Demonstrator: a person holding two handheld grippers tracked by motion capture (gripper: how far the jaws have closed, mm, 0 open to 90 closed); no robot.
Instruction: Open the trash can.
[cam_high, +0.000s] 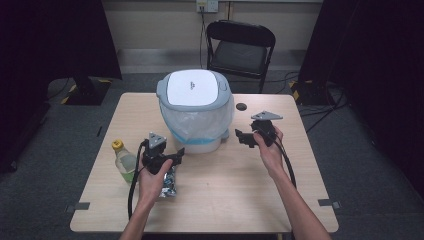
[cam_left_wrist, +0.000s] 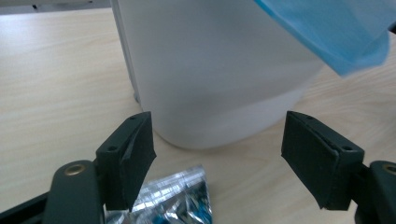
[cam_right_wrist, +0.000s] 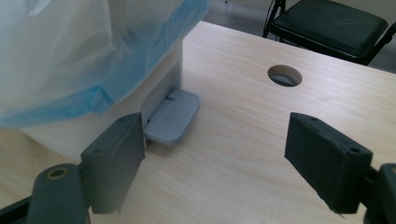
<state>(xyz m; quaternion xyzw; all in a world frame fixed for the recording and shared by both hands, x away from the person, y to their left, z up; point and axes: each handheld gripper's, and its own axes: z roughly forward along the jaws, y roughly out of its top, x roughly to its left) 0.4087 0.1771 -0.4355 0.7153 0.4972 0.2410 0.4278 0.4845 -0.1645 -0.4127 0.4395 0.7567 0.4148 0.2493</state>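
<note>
Black folding chair (cam_high: 240, 49) behind table, wall socket (cam_high: 207, 5), grommet hole (cam_right_wrist: 285, 75)

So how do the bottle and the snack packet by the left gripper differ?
The bottle is clear with a yellow cap; the snack packet is shiny silver with blue print. The bottle is rounded and bulky; the packet lies flat. The bottle lies left of the left gripper, the packet beneath it. Both rest on the table.

The high view looks forward and down from above the person's side, taking in the whole surface (cam_high: 240, 190) and the chair (cam_high: 240, 47) beyond. The left gripper view sits low and close, facing the pedal bin (cam_left_wrist: 210, 70) wall. The right gripper view looks across at the bin's foot pedal (cam_right_wrist: 172, 115). All three views share the bin.
</note>
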